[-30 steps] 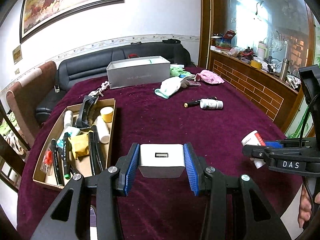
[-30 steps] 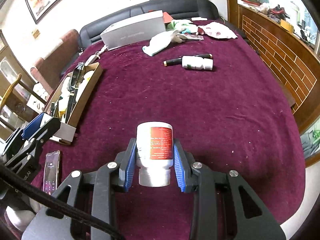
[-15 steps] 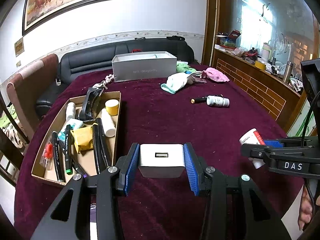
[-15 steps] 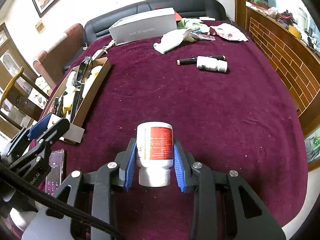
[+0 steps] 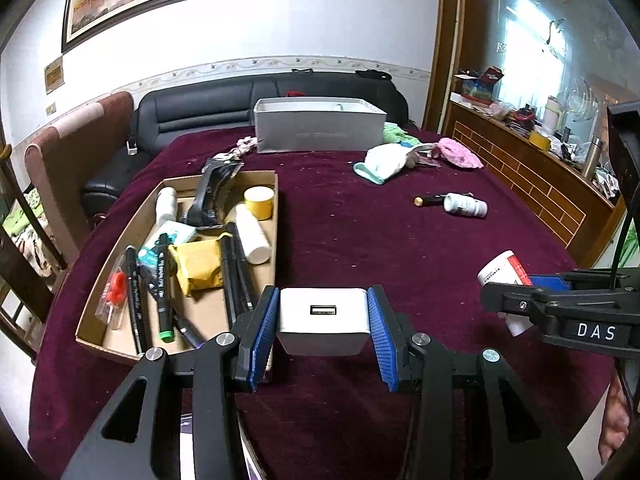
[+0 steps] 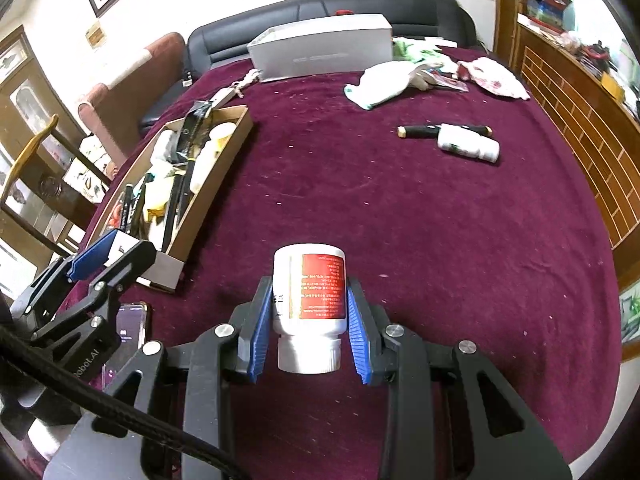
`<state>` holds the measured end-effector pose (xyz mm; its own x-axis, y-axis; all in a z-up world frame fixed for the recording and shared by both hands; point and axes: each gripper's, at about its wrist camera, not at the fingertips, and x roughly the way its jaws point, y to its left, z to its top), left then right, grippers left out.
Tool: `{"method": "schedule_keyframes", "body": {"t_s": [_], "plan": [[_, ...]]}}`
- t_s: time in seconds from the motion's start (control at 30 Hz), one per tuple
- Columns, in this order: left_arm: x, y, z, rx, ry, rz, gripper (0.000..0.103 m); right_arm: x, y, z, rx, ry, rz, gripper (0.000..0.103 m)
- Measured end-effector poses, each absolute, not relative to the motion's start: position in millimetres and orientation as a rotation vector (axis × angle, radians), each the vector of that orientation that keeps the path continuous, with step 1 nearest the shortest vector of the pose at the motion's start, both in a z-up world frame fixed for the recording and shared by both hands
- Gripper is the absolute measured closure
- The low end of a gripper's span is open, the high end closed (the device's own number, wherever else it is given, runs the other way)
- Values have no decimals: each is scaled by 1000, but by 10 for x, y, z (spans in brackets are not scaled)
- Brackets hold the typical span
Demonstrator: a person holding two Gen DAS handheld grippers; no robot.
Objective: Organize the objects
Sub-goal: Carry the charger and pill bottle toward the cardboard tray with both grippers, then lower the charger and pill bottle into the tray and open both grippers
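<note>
Cardboard is what has grown in the left wrist view: over the last second the open cardboard box [image 5: 276,216] of markers and small bottles has slid closer and lower, so both hands have been carrying their loads toward it. The left gripper [image 5: 323,330] has its blue fingers [image 5: 262,330] pressed flat against the sides of a white charger [image 5: 323,318], its USB port facing forward, held just above the maroon table [image 5: 360,248] and just right of the box's near corner. The right gripper [image 6: 308,328] is likewise clamped on a white pill bottle [image 6: 309,292] with a red label, cap toward the camera, farther from the box. Neither grip has shifted. I judge the charger is nearly in place for dropping in, with the bottle to follow. Another white bottle [image 5: 466,205] and a dark pen [image 5: 430,200] lie touching across the table, not yet collected.
</note>
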<state>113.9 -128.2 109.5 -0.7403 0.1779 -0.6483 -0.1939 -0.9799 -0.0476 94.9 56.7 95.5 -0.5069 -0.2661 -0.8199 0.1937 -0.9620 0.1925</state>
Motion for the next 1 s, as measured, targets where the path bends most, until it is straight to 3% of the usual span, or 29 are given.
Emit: {"method": "schedule_keyframes", "body": {"t_s": [0.5, 1.0], "plan": [[944, -1928, 1078, -1070, -14, 2832, 64, 707, -124, 989, 1359, -45, -2429, 71], [523, -3062, 927, -1204, -184, 2915, 64, 317, -928, 903, 1372, -141, -2236, 71]]}}
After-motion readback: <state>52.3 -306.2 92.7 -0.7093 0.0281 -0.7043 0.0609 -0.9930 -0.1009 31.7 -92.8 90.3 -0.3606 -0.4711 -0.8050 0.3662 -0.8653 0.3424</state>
